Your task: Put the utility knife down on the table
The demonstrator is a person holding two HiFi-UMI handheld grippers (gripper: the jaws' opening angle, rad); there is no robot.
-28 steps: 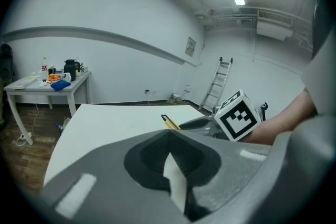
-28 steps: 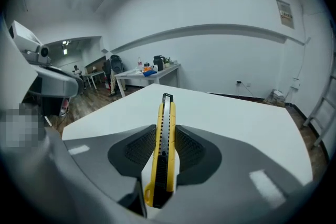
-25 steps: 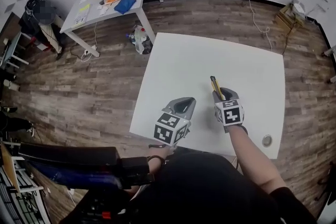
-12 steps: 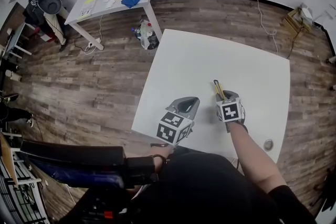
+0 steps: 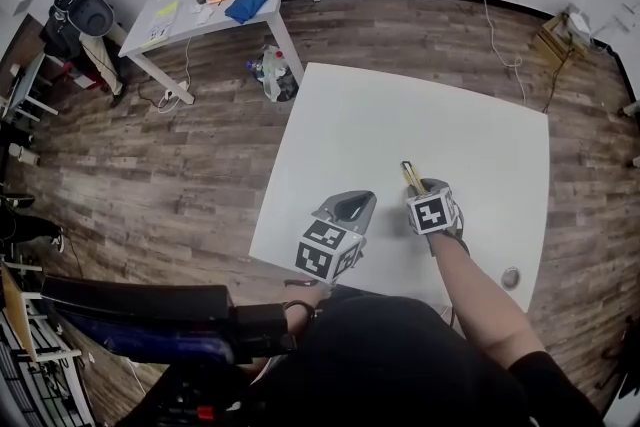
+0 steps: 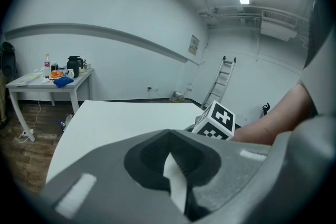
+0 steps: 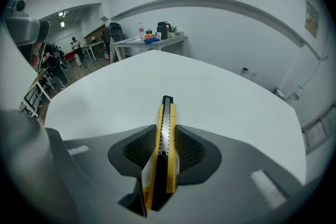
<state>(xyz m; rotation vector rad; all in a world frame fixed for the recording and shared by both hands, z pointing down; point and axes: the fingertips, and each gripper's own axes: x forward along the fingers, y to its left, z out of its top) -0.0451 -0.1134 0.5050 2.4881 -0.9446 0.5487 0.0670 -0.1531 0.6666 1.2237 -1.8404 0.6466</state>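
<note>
Nearest the person, the left tool (image 5: 347, 207) hangs over the near edge of the white surface (image 5: 420, 105), its jaws pressed together on nothing. Just beside it, the right tool (image 5: 424, 187) pinches the utility knife (image 7: 164, 144) by its yellow body, with the tip pointing away across the surface. I cannot tell whether the knife touches the surface; it looks to be held just above it. The putting-down is therefore not yet done: the knife has to be lowered flat and the jaws spread to free it. The surface beyond the tip offers room to lay it.
</note>
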